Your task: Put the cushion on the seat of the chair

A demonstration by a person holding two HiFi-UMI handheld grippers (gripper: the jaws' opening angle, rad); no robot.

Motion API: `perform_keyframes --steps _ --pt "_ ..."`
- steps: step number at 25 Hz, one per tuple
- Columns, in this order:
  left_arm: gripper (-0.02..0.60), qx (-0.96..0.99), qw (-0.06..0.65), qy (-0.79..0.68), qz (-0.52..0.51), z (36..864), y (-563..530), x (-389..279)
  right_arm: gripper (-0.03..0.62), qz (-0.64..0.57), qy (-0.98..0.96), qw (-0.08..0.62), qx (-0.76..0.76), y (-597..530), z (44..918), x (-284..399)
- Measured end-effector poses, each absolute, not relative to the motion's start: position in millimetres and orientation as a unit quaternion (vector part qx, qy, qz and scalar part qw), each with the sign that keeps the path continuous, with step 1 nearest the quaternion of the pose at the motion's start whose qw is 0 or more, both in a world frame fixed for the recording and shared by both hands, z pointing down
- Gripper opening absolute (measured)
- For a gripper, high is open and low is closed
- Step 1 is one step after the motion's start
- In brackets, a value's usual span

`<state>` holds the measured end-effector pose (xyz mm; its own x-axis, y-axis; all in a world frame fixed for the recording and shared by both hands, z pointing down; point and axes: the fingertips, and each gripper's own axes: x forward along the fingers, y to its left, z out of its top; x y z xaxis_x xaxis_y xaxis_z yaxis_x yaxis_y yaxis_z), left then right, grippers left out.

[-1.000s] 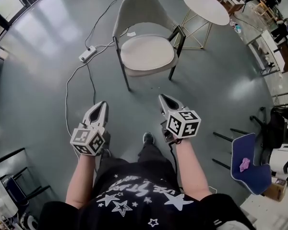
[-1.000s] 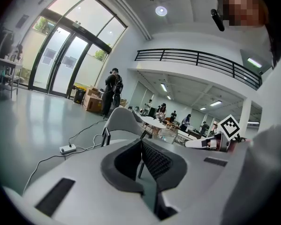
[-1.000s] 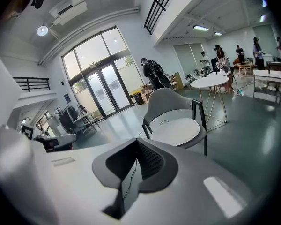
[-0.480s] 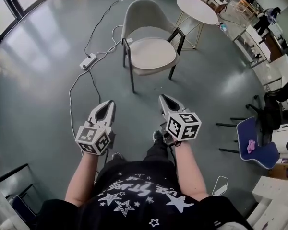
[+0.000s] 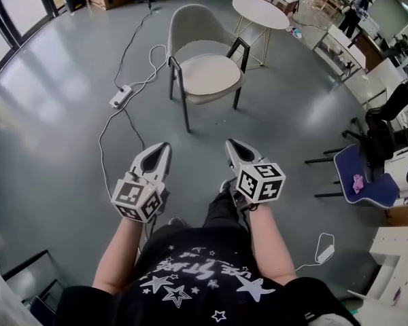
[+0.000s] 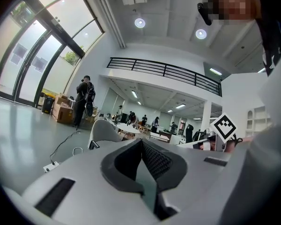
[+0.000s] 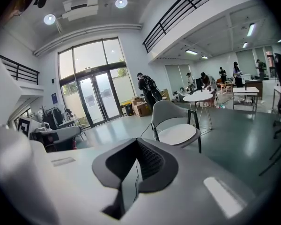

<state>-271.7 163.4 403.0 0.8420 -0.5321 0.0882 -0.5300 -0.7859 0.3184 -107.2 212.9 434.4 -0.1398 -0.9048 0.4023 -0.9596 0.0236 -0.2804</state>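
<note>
A grey chair (image 5: 194,27) with dark legs stands on the floor ahead of me, and a pale cushion (image 5: 209,75) lies flat on its seat. Both grippers hang well short of it, over bare floor in front of my body. My left gripper (image 5: 164,146) is shut with nothing in it, and my right gripper (image 5: 230,143) is likewise shut and empty. In the right gripper view the chair (image 7: 167,111) and its cushion (image 7: 178,134) show beyond the closed right gripper (image 7: 136,142). The left gripper view shows the left gripper (image 6: 142,142) closed, with the chair's back (image 6: 103,129) far off.
A round white table (image 5: 260,11) stands behind the chair at the right. A power strip (image 5: 119,96) and its white cable trail over the floor left of the chair. A blue chair (image 5: 359,184) and a black office chair (image 5: 387,122) stand at the right. People stand in the background.
The chair looks smaller and farther off, with more floor between it and the grippers. Both grippers have stayed shut and sit a little lower in the head view.
</note>
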Motion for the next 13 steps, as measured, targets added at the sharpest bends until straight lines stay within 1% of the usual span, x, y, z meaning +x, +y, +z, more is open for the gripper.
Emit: perform_keyframes --steps 5,13 --pt "0.009 0.948 0.16 -0.275 -0.007 396.5 169.3 -277.8 0.003 0.241 -0.711 0.061 0.658 222.7 430.3 -118.8" --pt "0.009 0.955 0.121 -0.272 -0.008 377.7 174.0 -279.1 0.003 0.233 -0.716 0.067 0.655 218.5 424.9 -129.1"
